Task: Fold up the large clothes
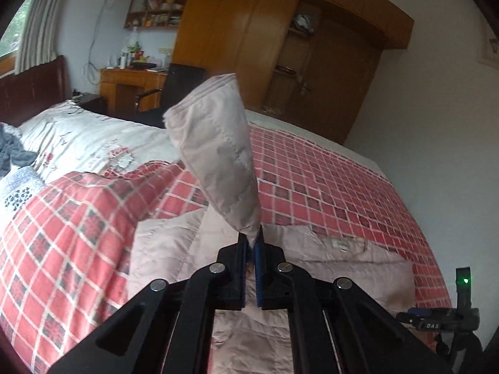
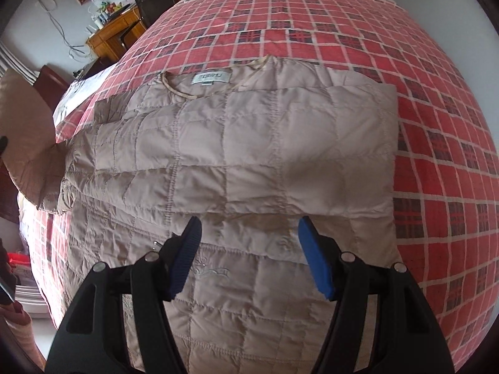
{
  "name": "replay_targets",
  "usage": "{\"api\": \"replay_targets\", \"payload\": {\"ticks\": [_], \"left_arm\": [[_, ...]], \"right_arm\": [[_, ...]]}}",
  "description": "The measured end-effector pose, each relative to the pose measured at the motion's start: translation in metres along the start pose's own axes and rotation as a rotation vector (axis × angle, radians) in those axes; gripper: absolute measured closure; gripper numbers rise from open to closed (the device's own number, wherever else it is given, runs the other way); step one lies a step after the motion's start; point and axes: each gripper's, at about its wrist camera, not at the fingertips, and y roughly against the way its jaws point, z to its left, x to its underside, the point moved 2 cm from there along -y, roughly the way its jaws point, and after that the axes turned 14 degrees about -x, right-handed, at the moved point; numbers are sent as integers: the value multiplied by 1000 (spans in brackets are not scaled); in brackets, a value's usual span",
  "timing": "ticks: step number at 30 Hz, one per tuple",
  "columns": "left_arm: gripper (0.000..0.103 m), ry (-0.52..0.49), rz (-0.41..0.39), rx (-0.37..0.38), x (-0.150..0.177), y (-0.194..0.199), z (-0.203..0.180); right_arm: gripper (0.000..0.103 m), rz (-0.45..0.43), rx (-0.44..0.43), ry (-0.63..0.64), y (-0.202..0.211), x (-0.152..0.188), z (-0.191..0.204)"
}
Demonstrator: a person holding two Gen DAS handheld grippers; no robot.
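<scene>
On the left, the left gripper (image 1: 253, 243) is tilted upward off the bed, its two blue-padded fingers (image 1: 258, 261) pinched tight on the end of a sleeve (image 1: 218, 152). The sleeve rises from the jaws as a puffy, quilted tube — lifted clear of the bedspread, its cuff end uppermost and pointing toward the wooden wardrobe (image 1: 249, 31). Under the gripper lies the rest of the jacket (image 2: 243, 143), a beige quilted one, spread flat on the red checked bedspread (image 2: 436, 124). To the far left of that view sit a white printed pillow (image 1: 81, 137) and a rumpled fold of the checked cover.

In the right wrist view the jacket lies with its collar and label (image 2: 211, 77) toward the far side of the bed, its right edge folded in to a straight line. At the left edge of this view the raised sleeve shows as a beige flap beside the jacket's body.

Further right, the right gripper (image 2: 248, 227) hangs over the lower middle of the jacket, pointing forward and down — its fingers (image 2: 313, 258) spread wide, gripping nothing. Whether the tips touch the cloth cannot be told.
</scene>
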Motion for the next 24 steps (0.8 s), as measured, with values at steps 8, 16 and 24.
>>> {"api": "replay_targets", "payload": {"ticks": [8, 16, 24], "left_arm": [[99, -214, 93, 66, 44, -44, -88], [89, -357, 227, 142, 91, -77, -122], [64, -299, 323, 413, 101, -58, -103]], "right_arm": [[39, -19, -3, -32, 7, 3, -15], [39, -20, -18, -45, 6, -1, -18], [39, -10, -95, -14, 0, -23, 5]]}}
